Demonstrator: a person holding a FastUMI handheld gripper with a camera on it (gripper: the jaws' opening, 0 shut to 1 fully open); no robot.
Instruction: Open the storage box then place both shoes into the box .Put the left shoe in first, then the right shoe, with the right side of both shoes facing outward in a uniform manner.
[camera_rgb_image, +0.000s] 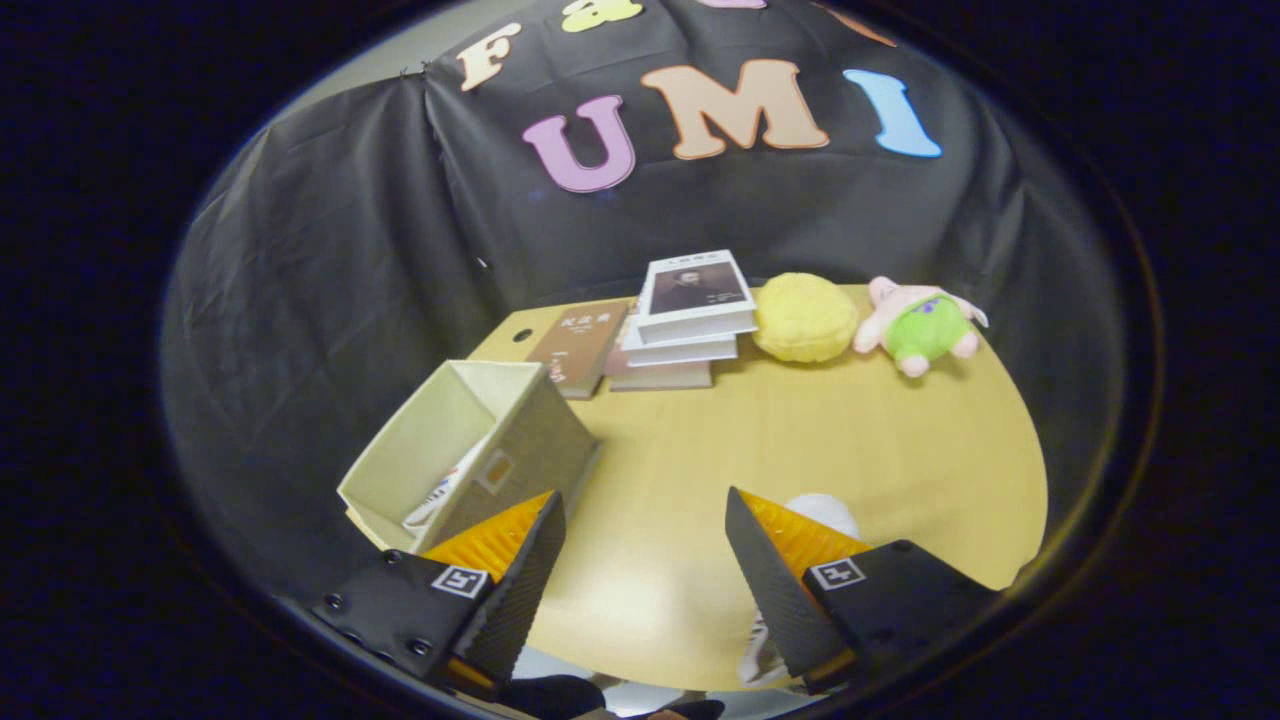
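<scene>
The gripper (645, 560) is being held above the near edge of the wooden table (800, 440), with its fingers spread wide and nothing being pinched between them; only bare tabletop is being framed in the gap. The storage box (470, 445) is being presented at about eleven o'clock from the fingertips, just beyond the left finger, with its lid already off and its open mouth being tilted up and away toward ten o'clock. One shoe (445, 490) is being seen inside the box, lying low along the near wall, which suggests that the first placement is done. A white object (825, 512), judged to be the remaining shoe, is being largely covered by the right finger at about two o'clock from the gap, touching or just behind that finger; its long axis cannot be told from this view. The relation being relied on for the coming move is therefore lateral: the shoe is lying to the right of the jaws and the box to the left. A stack of books (685, 320), a yellow plush (805, 317) and a pink and green plush (920, 325) are being kept well apart at twelve to one o'clock.
</scene>
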